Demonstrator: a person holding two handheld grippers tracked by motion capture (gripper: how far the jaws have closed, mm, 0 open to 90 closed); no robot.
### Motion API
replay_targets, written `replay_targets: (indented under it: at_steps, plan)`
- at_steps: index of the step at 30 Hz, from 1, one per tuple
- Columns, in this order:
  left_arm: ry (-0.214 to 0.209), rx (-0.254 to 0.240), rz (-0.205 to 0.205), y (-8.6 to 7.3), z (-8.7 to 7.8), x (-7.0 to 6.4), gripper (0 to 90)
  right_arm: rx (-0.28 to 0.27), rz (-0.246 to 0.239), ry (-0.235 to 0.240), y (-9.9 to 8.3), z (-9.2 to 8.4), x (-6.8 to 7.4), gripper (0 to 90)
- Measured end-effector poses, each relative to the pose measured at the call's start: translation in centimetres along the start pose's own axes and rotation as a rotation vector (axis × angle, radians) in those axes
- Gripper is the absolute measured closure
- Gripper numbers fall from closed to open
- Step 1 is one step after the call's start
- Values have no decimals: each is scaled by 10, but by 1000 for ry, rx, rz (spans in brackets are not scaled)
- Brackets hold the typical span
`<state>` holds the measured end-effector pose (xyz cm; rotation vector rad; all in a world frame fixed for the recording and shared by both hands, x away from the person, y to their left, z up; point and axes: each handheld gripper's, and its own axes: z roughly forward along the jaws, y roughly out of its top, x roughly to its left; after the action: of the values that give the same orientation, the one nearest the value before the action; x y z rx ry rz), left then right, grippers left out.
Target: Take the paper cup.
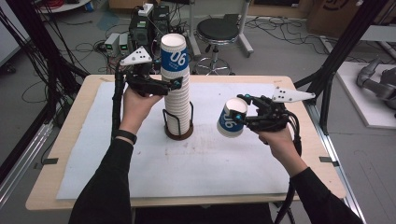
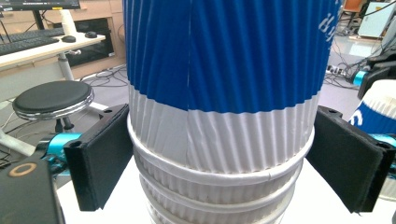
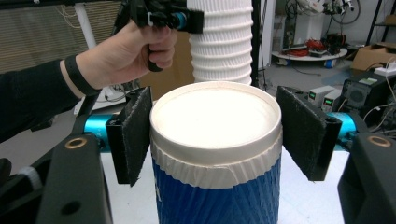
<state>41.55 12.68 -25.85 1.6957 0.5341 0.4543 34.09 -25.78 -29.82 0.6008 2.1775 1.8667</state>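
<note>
The room around me is a workshop with a grey floor strewn with cables, a black stool (image 1: 217, 31) behind the surface and electronic boxes (image 1: 140, 28) beside it. The surface (image 1: 70, 135) is a pale wooden tabletop covered by a light grey mat (image 1: 187, 163). On the mat stands the cup stack (image 1: 176, 88), a tall column of ribbed white paper cups nested in a dark wire holder (image 1: 179, 132); its long axis is upright, and the top cup wears a blue band with white digits and has its open mouth upward. My left gripper (image 1: 175, 84) comes at the stack from the left, high up, and in the left gripper view its black pads (image 2: 100, 161) sit either side of the column just under the blue cup, jaws spread wide; whether the pads actually press on the paper I cannot tell. My right gripper (image 1: 239, 118) is well to the right of the stack, above the mat, clamped on a single blue cup (image 1: 231, 119). That cup lies tilted over, long axis nearly level, base toward the stack and the near left. In the right gripper view its white bottom (image 3: 215, 116) faces the lens between the pads.
</note>
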Motion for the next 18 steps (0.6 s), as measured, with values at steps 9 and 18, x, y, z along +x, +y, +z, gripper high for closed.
replay_targets:
  at_steps: [9,18]
  plan:
    - [2,9,-1,-1,1,-2,70,17,19,0,-14,1,-3,311]
    - [43,-5,-9,-8,-13,-7,69,29,35,2,-29,-1,-6,311]
